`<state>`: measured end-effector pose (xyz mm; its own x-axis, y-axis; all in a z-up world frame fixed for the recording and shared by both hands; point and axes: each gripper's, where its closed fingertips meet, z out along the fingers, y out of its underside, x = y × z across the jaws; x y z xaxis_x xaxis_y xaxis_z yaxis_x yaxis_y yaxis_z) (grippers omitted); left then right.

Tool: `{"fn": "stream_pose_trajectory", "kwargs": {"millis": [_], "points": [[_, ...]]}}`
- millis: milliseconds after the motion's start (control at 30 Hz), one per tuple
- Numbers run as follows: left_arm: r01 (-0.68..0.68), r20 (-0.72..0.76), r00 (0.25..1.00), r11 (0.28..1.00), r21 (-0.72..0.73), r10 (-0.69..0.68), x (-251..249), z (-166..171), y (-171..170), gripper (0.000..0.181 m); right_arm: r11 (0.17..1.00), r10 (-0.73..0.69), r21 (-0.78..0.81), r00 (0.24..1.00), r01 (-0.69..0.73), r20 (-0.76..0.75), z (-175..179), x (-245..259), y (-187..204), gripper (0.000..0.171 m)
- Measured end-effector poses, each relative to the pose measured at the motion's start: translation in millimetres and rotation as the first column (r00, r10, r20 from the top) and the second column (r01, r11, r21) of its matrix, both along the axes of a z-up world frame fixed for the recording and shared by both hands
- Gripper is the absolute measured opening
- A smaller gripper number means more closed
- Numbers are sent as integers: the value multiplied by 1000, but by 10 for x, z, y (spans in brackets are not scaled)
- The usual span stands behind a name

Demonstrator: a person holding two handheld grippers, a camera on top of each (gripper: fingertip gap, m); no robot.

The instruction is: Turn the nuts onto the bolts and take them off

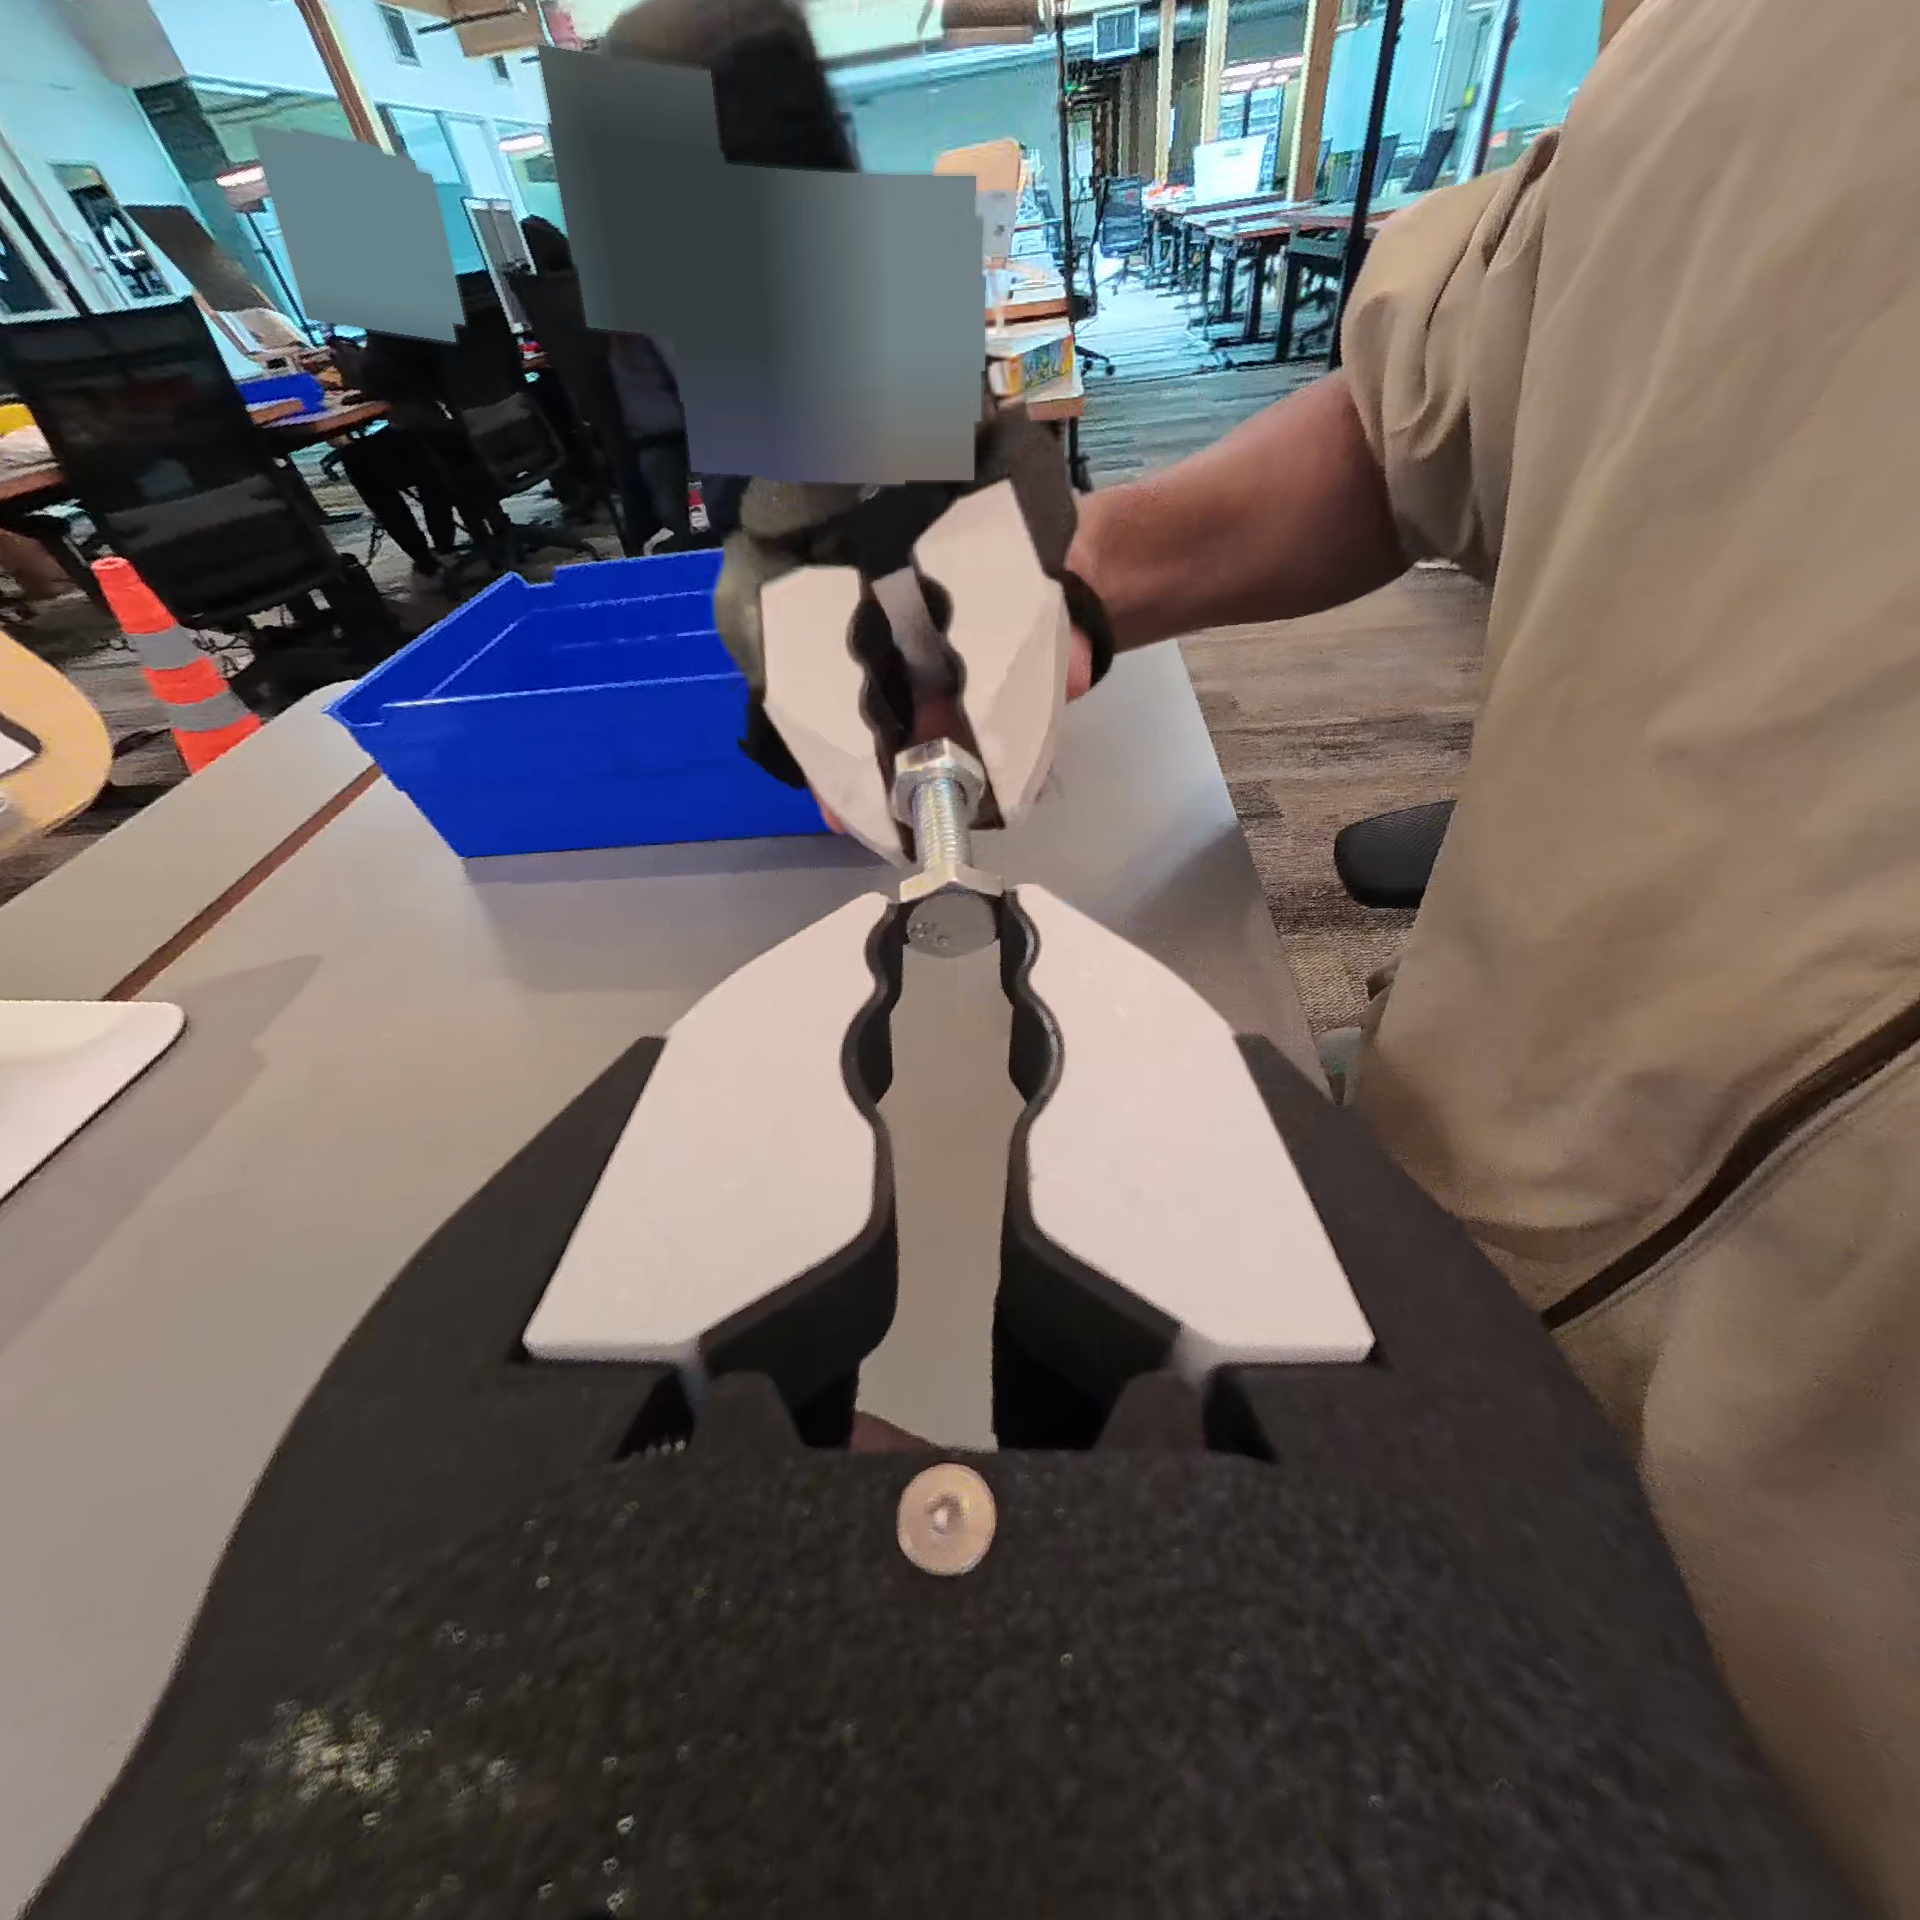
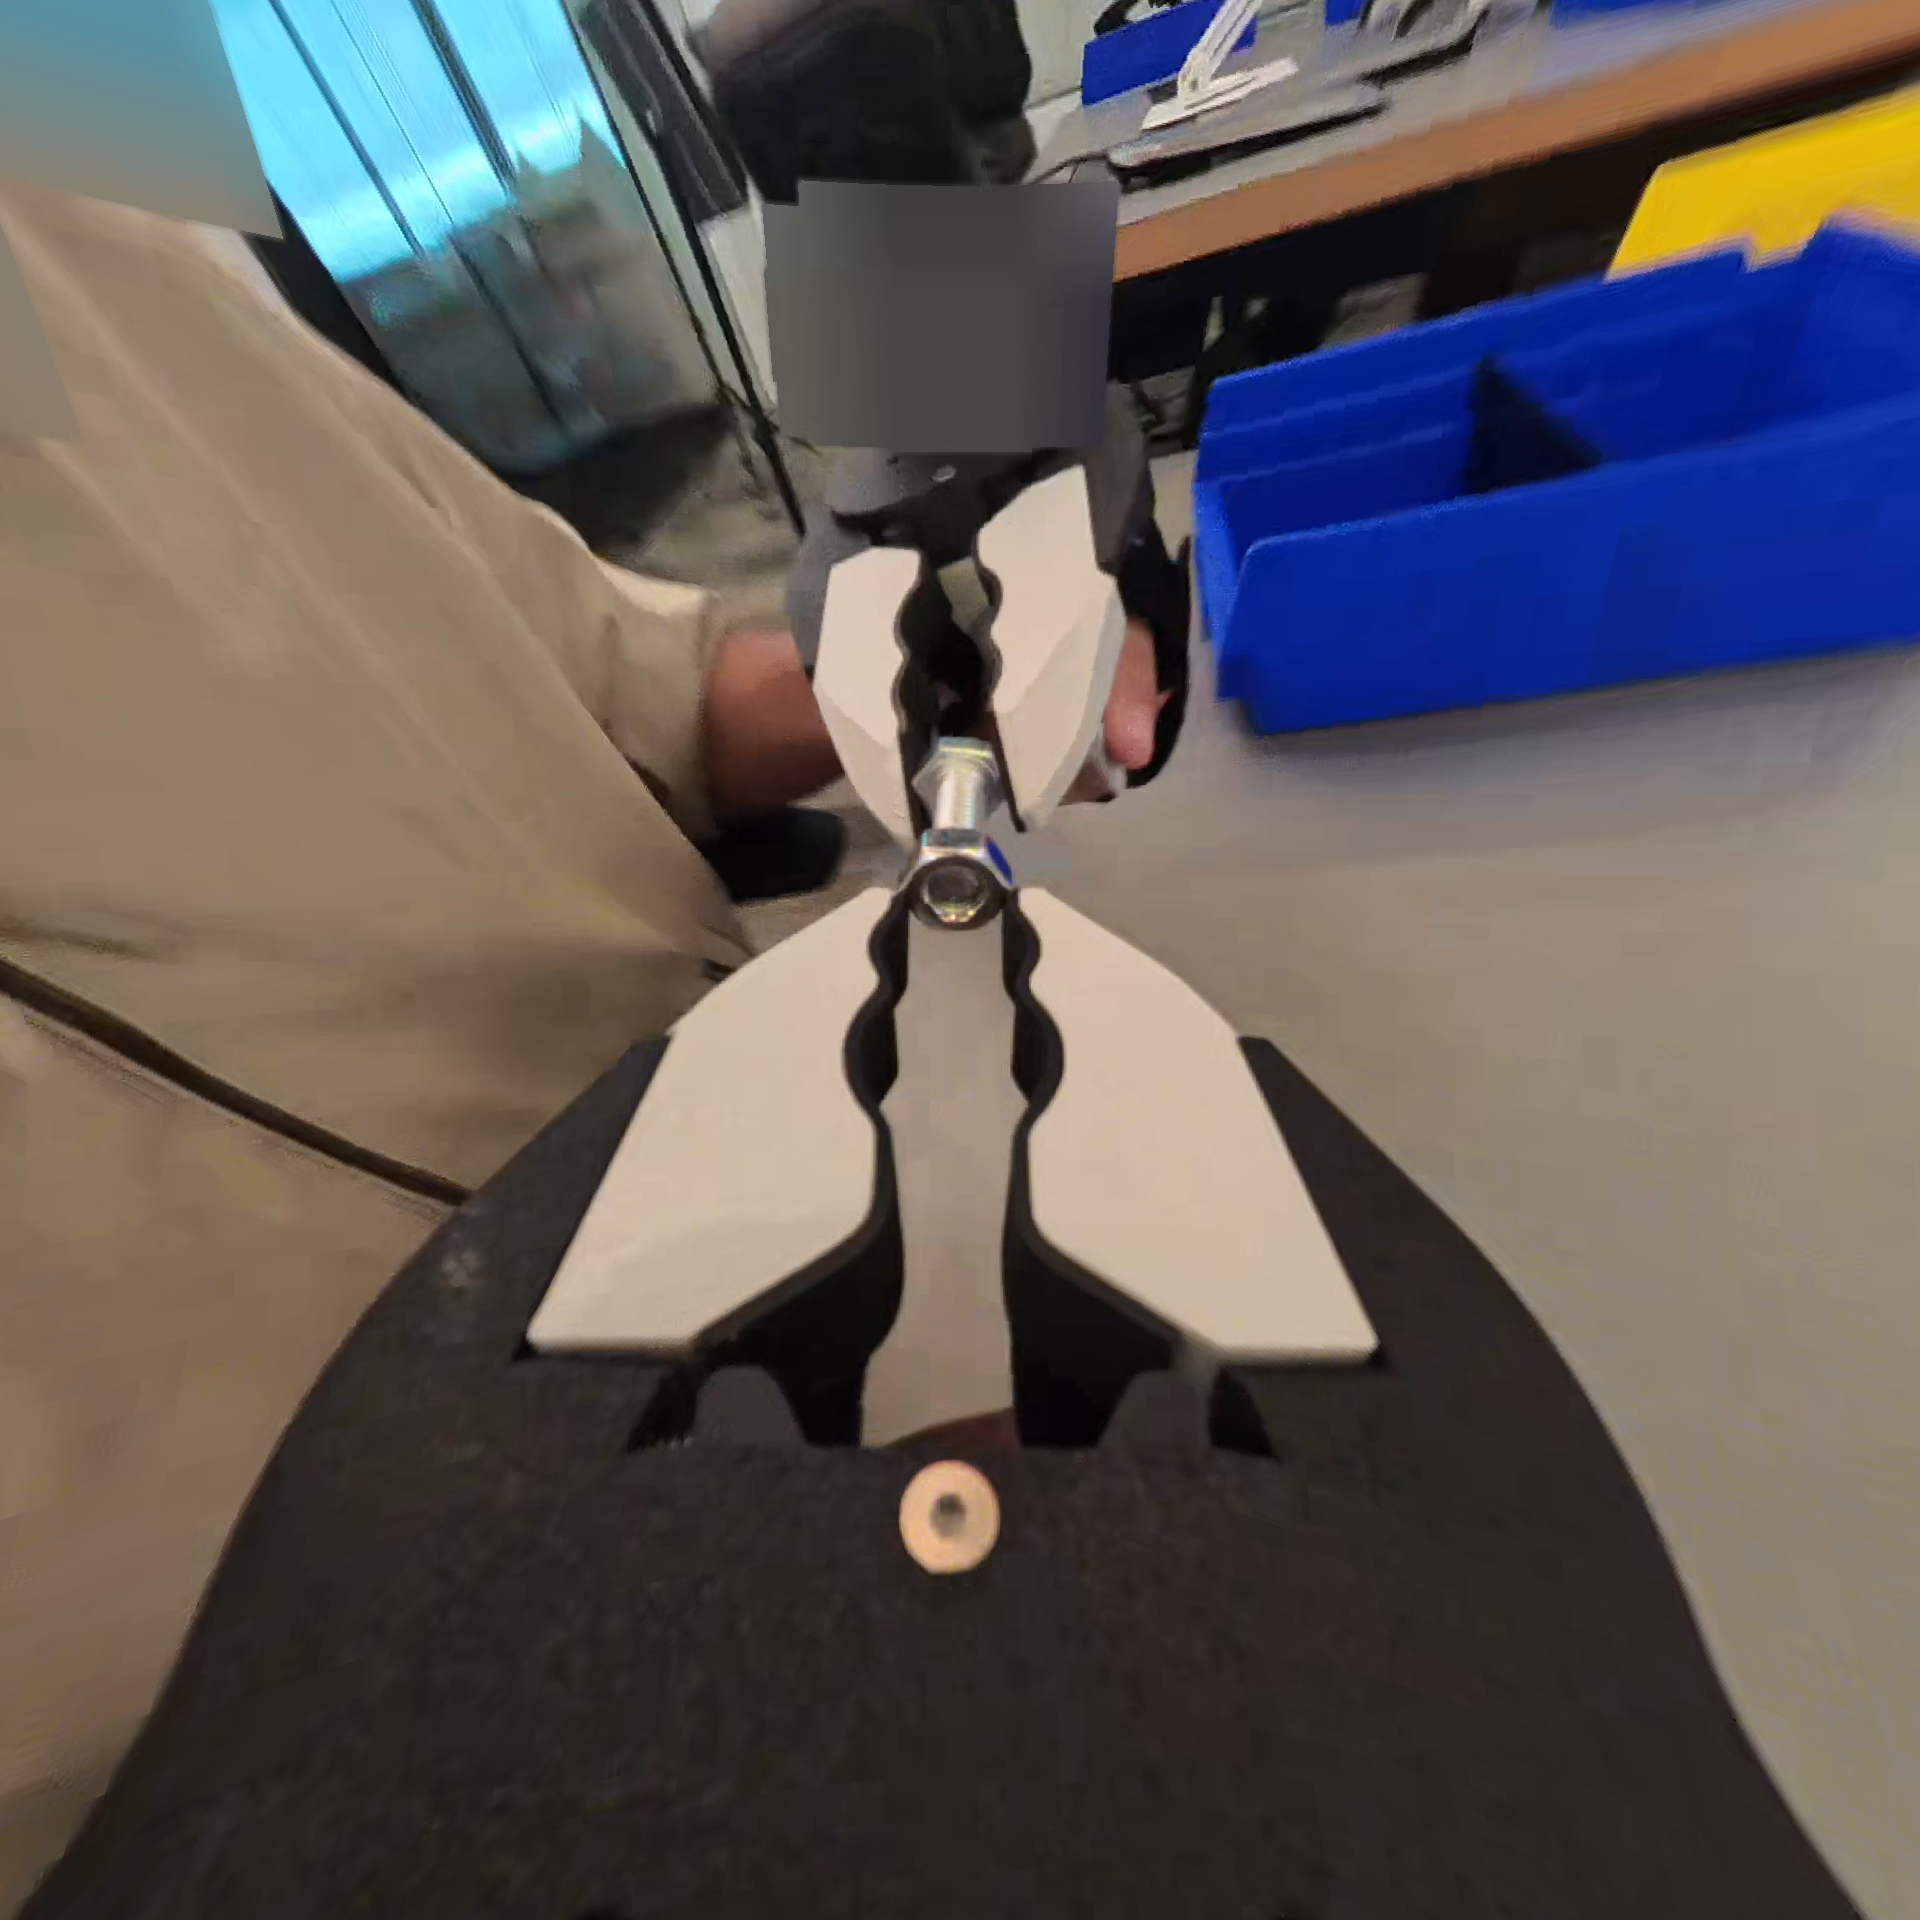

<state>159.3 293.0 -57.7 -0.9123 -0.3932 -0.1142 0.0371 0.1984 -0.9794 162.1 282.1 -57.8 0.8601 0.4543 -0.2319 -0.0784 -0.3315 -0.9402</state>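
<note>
Left wrist view, left to right. An orange traffic cone (image 1: 171, 665) stands on the floor at the far left edge; a white flat object (image 1: 62, 1070) lies at the left edge on the grey table (image 1: 436, 1039). A blue bin (image 1: 582, 727) sits on the table left of centre, behind the grippers. At frame centre the left gripper (image 1: 951, 925) pinches the hex head of the bolt (image 1: 940, 831) between its white fingertips. The threaded shank runs away from the camera to the nut (image 1: 935, 767), which the right gripper (image 1: 940, 774) clamps at its tips, facing the camera. A person's forearm and beige sleeve (image 1: 1662, 623) fill the right side.

Right wrist view, left to right. The beige sleeve covers the left half. At centre the right gripper (image 2: 954, 894) is closed on the nut (image 2: 954, 888), seen end-on; the bolt (image 2: 954, 805) extends beyond it to the left gripper (image 2: 961, 764), closed on the bolt head. The blue bin (image 2: 1558, 551) lies in the upper right on the table. The bolt is held in the air above the table between the two grippers.
</note>
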Motion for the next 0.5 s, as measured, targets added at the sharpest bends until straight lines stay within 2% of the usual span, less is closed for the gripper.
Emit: {"fn": "stream_pose_trajectory", "kwargs": {"millis": [67, 100, 167, 200, 233, 300, 367, 433, 500], "points": [[-15, 2, 1000, 1000, 8, 15, 19, -12, 27, 17, 999, -1, -48, 989, -6, -146, -8, -3, 13, 17], [-8, -5, 1000, 1000, -3, 8, 12, -11, 30, 17, 999, 1, -41, 986, -8, -169, 3, -11, 14, 17], [1, -21, 1000, 999, -33, -2, 9, -1, 31, 17, 1000, -11, 12, 999, 11, -42, -18, 0, 6, 22], [4, -29, 1000, 999, -39, -5, 13, -10, 36, 17, 998, -37, 56, 996, 32, 77, -24, 17, 4, 34], [13, -44, 999, 999, -52, -15, 9, -16, 39, 17, 993, -65, 112, 976, 42, 208, -13, 20, -2, 38], [41, -80, 996, 995, -90, -49, -8, -21, 31, 17, 970, -157, 242, 860, 41, 486, 44, 30, -5, 38], [77, -111, 990, 989, -128, -91, -34, -24, 12, 17, 947, -232, 322, 683, -4, 693, 76, 39, 2, 38], [117, -134, 981, 981, -153, -138, -71, -24, -21, 17, 953, -221, 298, 559, -49, 799, 0, 51, 25, 38], [142, -147, 975, 977, -159, -165, -92, -35, -52, 17, 947, -220, 308, 523, -87, 824, 2, 28, 35, 30]]}}
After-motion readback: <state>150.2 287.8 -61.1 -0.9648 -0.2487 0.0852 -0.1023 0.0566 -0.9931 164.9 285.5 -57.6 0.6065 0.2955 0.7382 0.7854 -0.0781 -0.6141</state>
